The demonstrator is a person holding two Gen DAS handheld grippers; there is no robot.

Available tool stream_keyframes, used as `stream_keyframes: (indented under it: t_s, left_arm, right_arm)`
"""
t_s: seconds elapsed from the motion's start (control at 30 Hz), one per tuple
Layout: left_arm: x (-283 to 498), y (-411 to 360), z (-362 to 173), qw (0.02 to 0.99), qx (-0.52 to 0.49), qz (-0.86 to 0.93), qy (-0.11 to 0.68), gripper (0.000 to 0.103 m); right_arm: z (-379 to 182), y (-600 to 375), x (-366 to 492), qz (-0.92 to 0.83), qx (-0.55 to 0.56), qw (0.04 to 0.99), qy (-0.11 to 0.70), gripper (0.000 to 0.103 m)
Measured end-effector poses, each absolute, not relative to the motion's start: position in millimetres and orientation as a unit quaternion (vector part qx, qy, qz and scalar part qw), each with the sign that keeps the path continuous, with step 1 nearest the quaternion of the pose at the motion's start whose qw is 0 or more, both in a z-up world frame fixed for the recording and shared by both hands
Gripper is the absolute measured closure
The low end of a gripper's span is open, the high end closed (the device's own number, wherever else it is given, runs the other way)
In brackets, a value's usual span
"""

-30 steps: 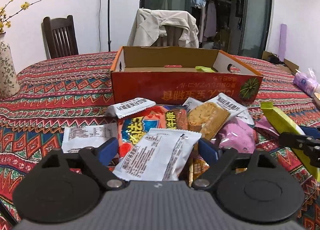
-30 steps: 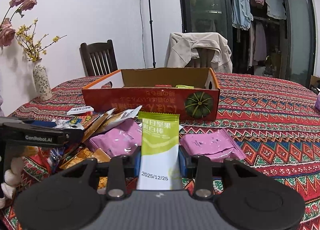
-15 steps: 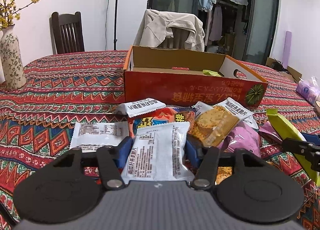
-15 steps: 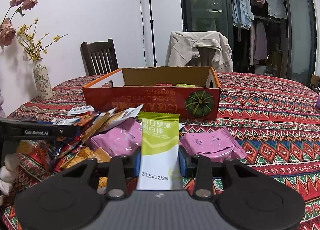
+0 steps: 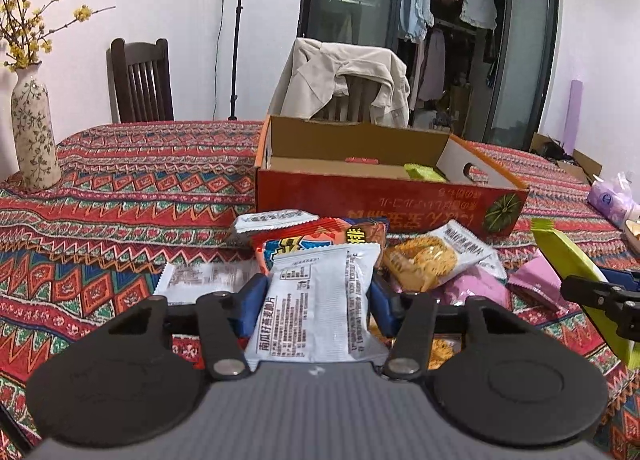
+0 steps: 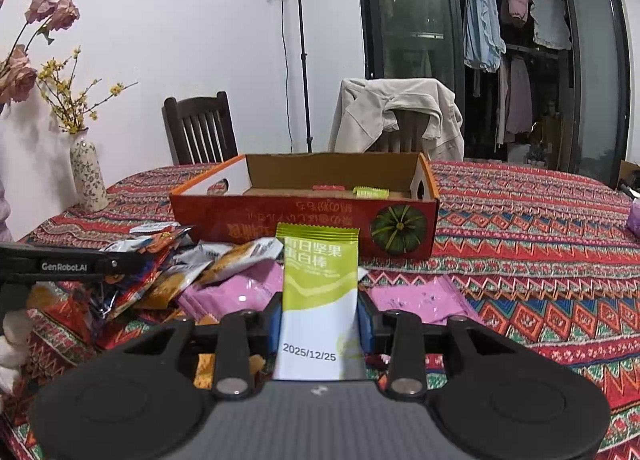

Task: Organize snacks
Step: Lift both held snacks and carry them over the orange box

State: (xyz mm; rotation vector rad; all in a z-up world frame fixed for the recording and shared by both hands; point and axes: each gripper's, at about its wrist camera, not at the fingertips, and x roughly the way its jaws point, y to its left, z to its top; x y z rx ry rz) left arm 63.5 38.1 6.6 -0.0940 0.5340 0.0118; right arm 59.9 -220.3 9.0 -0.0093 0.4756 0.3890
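Closing on the white packet (image 5: 320, 304), left tool (image 5: 316, 300) lifts it before the box (image 5: 384, 199); right tool (image 6: 320, 320) grips the green bar (image 6: 318, 292); puffy film might slip.

Each gripper has a grey ribbed body, two round black discs and black link arms with silver screws. The left gripper (image 5: 316, 296) and right gripper (image 6: 320, 316) carry blue fingers (image 5: 250, 306) — one arm bears white "GenRobot.AI" lettering.
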Motion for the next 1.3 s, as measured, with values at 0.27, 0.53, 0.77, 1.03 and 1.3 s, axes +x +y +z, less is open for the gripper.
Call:
stream_keyframes:
  t_s: [0.27, 0.53, 0.77, 1.03, 1.3]
  left_arm:
    - [61, 34, 23, 0.970, -0.051, -0.003, 0.238, 0.048]
    - [60, 40, 22, 0.969, -0.059, 0.004, 0.241, 0.048]
    - [56, 44, 25, 0.970, -0.065, 0.005, 0.234, 0.048]
    - [68, 37, 5, 0.962, -0.043, 0.022, 0.267, 0.048]
    - [68, 33, -9, 0.960, -0.035, 0.017, 0.278, 0.038]
  right_arm:
    - [25, -218, 67, 0.190, -0.001, 0.959, 0.211, 0.068]
    - [21, -218, 69, 0.195, 0.004, 0.957, 0.217, 0.068]
    - [20, -217, 68, 0.197, 0.004, 0.956, 0.218, 0.068]
    - [15, -216, 69, 0.200, 0.005, 0.953, 0.226, 0.068]
    - [10, -219, 70, 0.197, 0.007, 0.952, 0.234, 0.067]
